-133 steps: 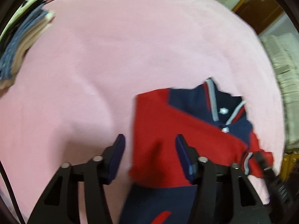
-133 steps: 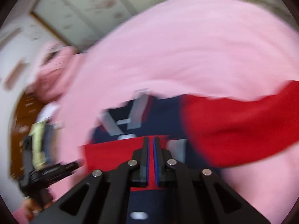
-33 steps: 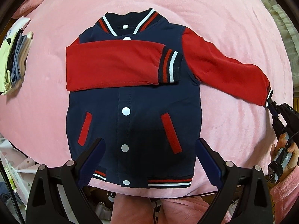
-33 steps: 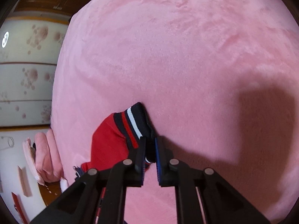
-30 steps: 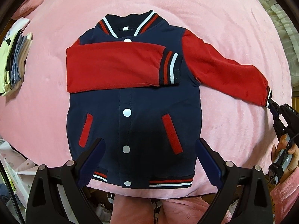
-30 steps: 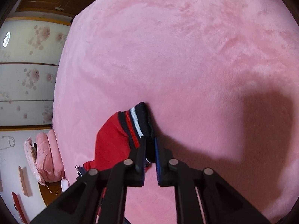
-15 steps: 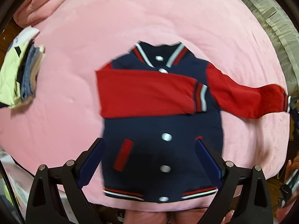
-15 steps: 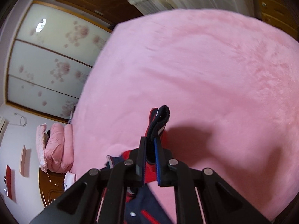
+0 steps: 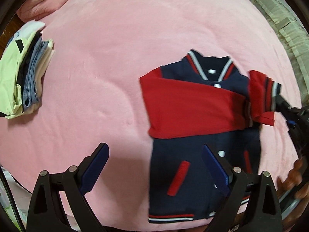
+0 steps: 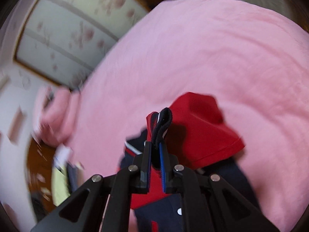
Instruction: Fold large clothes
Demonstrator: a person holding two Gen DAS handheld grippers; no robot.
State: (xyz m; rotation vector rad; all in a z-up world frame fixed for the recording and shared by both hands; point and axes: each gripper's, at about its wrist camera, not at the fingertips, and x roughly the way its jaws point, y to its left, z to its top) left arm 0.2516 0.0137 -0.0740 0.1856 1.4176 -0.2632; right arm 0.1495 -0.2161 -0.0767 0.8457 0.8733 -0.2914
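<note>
A navy and red varsity jacket (image 9: 204, 129) lies face up on the pink blanket (image 9: 115, 58), one red sleeve (image 9: 185, 108) folded across its chest. My right gripper (image 10: 155, 147) is shut on the striped cuff (image 10: 162, 123) of the other red sleeve (image 10: 202, 127), holding it lifted over the jacket's right side; that gripper also shows at the right edge of the left wrist view (image 9: 278, 101). My left gripper (image 9: 154, 154) is open and empty, above the blanket beside the jacket's lower left.
A stack of folded clothes (image 9: 25, 77) lies at the blanket's left edge. A pink pillow (image 9: 44, 2) sits at the far left corner. Pale pleated fabric (image 9: 280, 21) hangs beyond the right edge. A patterned wall (image 10: 67, 38) stands behind the bed.
My right gripper has lifted the sleeve cuff and carried it inward over the jacket's right side. My left gripper has shifted left, so the jacket now sits right of centre.
</note>
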